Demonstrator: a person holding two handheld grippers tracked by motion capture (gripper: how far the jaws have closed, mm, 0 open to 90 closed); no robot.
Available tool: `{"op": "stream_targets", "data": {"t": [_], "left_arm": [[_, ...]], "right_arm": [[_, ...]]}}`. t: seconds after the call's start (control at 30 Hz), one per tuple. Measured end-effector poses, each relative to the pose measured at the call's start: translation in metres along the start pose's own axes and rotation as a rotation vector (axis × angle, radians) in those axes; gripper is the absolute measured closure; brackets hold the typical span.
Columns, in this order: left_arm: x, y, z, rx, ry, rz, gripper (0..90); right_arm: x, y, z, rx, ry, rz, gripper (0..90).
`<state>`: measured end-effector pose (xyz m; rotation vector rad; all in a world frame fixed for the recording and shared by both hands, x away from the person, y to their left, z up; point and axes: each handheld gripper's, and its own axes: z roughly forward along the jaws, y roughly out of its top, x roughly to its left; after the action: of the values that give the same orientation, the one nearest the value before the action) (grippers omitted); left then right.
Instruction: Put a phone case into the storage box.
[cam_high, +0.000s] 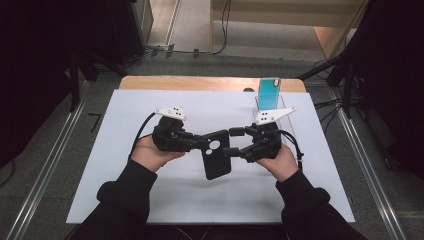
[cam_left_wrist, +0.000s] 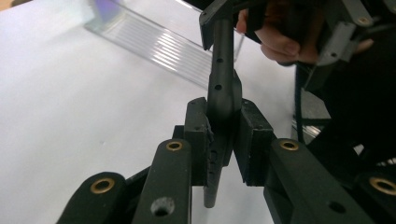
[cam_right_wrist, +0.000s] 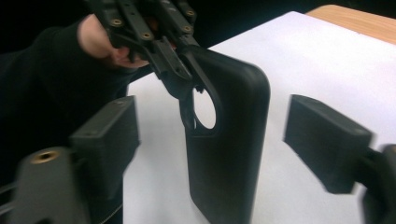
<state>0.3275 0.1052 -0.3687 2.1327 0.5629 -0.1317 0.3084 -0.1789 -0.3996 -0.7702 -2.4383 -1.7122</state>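
Observation:
A black phone case (cam_high: 216, 160) with a round camera cutout hangs upright over the white mat, between both hands. My left gripper (cam_high: 202, 144) is shut on its upper left edge near the cutout; in the left gripper view the pads (cam_left_wrist: 196, 135) pinch the case's thin edge (cam_left_wrist: 223, 88). My right gripper (cam_high: 231, 142) stands open at the case's right side. In the right gripper view its jaws stand wide apart on either side of the case (cam_right_wrist: 229, 154), touching nothing, with the left gripper (cam_right_wrist: 159, 42) holding on behind.
A teal phone (cam_high: 269, 94) stands in a clear plastic holder (cam_high: 280, 112) at the back right of the white mat (cam_high: 150, 200). A wooden table edge (cam_high: 200, 82) shows behind it. The holder (cam_left_wrist: 154, 42) lies beyond the case.

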Motion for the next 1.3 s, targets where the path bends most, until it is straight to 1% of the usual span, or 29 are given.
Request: {"op": "stream_targets", "data": {"t": [0.03,0.07,0.1,0.13,0.17,0.2,0.23,0.27,0.33,0.4,0.43,0.47,0.53,0.6,0.7,0.73,0.77,0.83,0.9,1.03,1.2,1.23,1.3], "left_arm": [[-0.002,0.001,0.000,0.001,0.010,-0.006,77.4],[-0.004,0.003,0.001,0.001,0.035,-0.017,77.5],[-0.005,0.004,0.001,-0.001,0.050,-0.024,77.4],[-0.007,0.006,0.001,-0.005,0.075,-0.044,77.4],[-0.008,0.008,0.001,-0.004,0.091,-0.056,77.4],[-0.009,0.009,0.001,-0.008,0.105,-0.073,77.4],[-0.010,0.010,0.001,-0.007,0.121,-0.082,77.4],[-0.011,0.011,0.001,-0.010,0.135,-0.088,77.4],[-0.013,0.015,0.000,-0.009,0.170,-0.095,77.4],[-0.015,0.017,0.000,-0.016,0.190,-0.104,77.3],[-0.015,0.019,0.001,-0.015,0.211,-0.120,77.3],[-0.016,0.020,0.002,-0.014,0.233,-0.123,77.3],[-0.018,0.021,0.004,-0.010,0.254,-0.126,77.3],[-0.017,0.022,0.007,-0.009,0.258,-0.146,77.3],[-0.018,0.023,0.010,-0.023,0.277,-0.171,77.3],[-0.018,0.024,0.011,-0.028,0.272,-0.181,77.3],[-0.018,0.024,0.011,-0.034,0.270,-0.180,77.3],[-0.019,0.024,0.014,-0.036,0.266,-0.181,77.3],[-0.020,0.023,0.015,-0.030,0.271,-0.178,77.3],[-0.020,0.021,0.018,-0.034,0.266,-0.205,77.3],[-0.022,0.022,0.019,-0.039,0.264,-0.201,77.2],[-0.022,0.022,0.020,-0.039,0.260,-0.200,77.2],[-0.023,0.022,0.022,-0.040,0.262,-0.197,77.2]], "right_arm": [[0.000,-0.001,0.001,-0.011,-0.018,0.002,5.1],[0.001,-0.001,0.002,-0.009,-0.033,0.007,0.0],[0.001,-0.001,0.003,-0.001,-0.033,0.010,0.0],[0.001,-0.002,0.003,-0.012,-0.023,0.011,0.0],[0.002,-0.003,0.004,-0.030,-0.037,0.015,0.0],[0.002,-0.003,0.005,-0.029,-0.057,0.021,0.0],[0.003,-0.003,0.006,-0.023,-0.088,0.027,0.0],[0.004,-0.003,0.007,-0.017,-0.119,0.029,0.0],[0.006,-0.004,0.008,-0.018,-0.156,0.033,0.0],[0.008,-0.005,0.011,-0.025,-0.178,0.039,0.0],[0.009,-0.006,0.013,-0.028,-0.195,0.043,0.0],[0.009,-0.006,0.015,-0.030,-0.206,0.041,0.0],[0.011,-0.007,0.019,-0.034,-0.241,0.051,0.0],[0.011,-0.007,0.023,-0.044,-0.263,0.065,0.0],[0.013,-0.007,0.028,-0.054,-0.296,0.085,0.0],[0.013,-0.007,0.030,-0.054,-0.304,0.087,0.0],[0.013,-0.007,0.032,-0.049,-0.317,0.092,0.0],[0.013,-0.008,0.036,-0.031,-0.327,0.094,0.0],[0.015,-0.008,0.041,-0.017,-0.356,0.095,0.0],[0.015,-0.008,0.048,-0.021,-0.387,0.104,0.0],[0.014,-0.008,0.054,-0.019,-0.418,0.113,0.5],[0.014,-0.008,0.054,-0.020,-0.416,0.113,3.9],[0.013,-0.009,0.056,-0.021,-0.421,0.117,4.6]]}}
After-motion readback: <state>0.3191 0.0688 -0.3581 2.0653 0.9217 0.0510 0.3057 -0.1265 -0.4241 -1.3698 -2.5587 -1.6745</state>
